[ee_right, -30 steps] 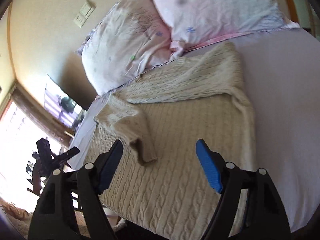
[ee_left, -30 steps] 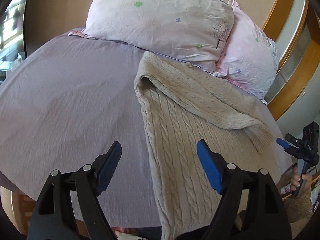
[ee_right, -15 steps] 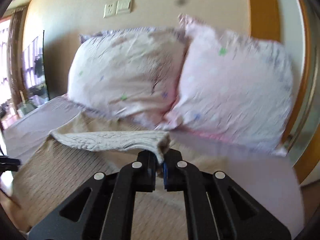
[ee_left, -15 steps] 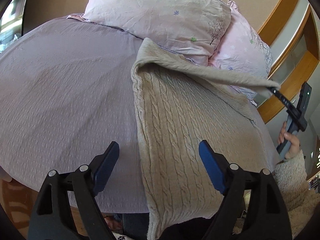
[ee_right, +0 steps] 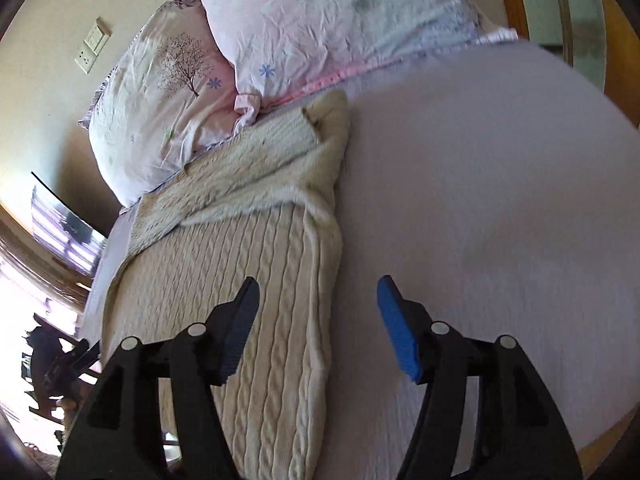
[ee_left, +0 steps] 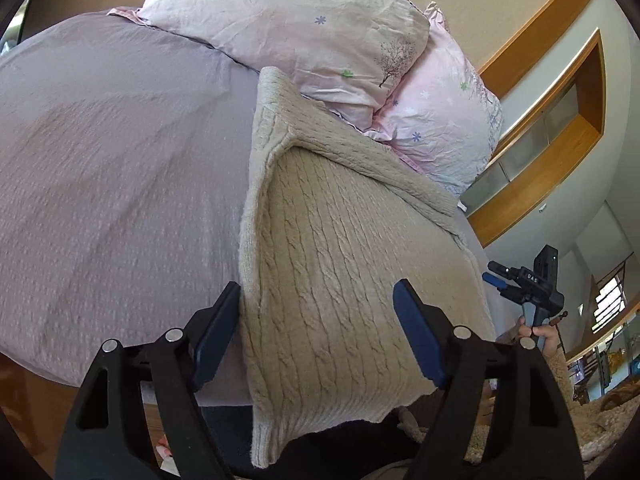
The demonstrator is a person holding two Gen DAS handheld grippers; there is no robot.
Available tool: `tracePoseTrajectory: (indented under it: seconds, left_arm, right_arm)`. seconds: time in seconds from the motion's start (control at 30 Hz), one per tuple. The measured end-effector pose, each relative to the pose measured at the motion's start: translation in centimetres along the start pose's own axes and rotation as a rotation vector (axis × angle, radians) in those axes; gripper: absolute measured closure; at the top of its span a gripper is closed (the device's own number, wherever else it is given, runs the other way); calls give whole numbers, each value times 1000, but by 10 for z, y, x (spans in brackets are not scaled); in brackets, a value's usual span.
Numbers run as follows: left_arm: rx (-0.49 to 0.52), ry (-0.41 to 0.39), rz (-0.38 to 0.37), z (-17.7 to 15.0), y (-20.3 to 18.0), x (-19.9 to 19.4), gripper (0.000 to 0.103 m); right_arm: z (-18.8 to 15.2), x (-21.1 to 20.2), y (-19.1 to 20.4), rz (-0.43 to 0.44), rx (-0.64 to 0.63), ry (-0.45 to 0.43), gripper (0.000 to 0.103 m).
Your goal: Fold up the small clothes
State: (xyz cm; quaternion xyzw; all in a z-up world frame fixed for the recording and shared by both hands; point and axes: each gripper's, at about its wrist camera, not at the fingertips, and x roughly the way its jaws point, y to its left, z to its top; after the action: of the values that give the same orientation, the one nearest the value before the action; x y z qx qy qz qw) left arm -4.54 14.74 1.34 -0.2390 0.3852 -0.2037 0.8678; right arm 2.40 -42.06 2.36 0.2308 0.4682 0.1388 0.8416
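Lilac bedsheet, bare at left; beige cable-knit sweater laid flat along it, one sleeve folded across its top, hem hanging over the near bed edge; two pink floral pillows touching the sweater's far end. Left gripper: jaws apart, empty, above the sweater's left edge; right gripper: jaws apart, empty, straddling the sweater's right edge.

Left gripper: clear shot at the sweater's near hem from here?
Probably yes. The left gripper is open, its jaws already straddling the sweater above the hem, which hangs over the bed edge. Nothing lies between.
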Motion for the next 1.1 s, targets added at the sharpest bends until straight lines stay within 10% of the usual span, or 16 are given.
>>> tracePoseTrajectory:
  seconds: [0.3,0.57,0.77,0.87,1.1]
  left_arm:
    - [-52,5,-133,-30,3,-13,42]
    - [-77,12,-222,-63,4,-21,42]
    - [-64,71,-181,-69,1,-2,48]
    - [-66,100,-191,-68,2,-1,94]
    - [29,-10,-252,17,-30,-19,95]
  right_arm:
    - [-91,-22,11,317,42,130,43]
    - [-144,-16,-10,351,87,183,56]
    - [-149,11,-11,411,70,216,91]
    - [-144,1,2,452,-9,195,95]
    - [-52,-51,54,504,-222,-75,96]
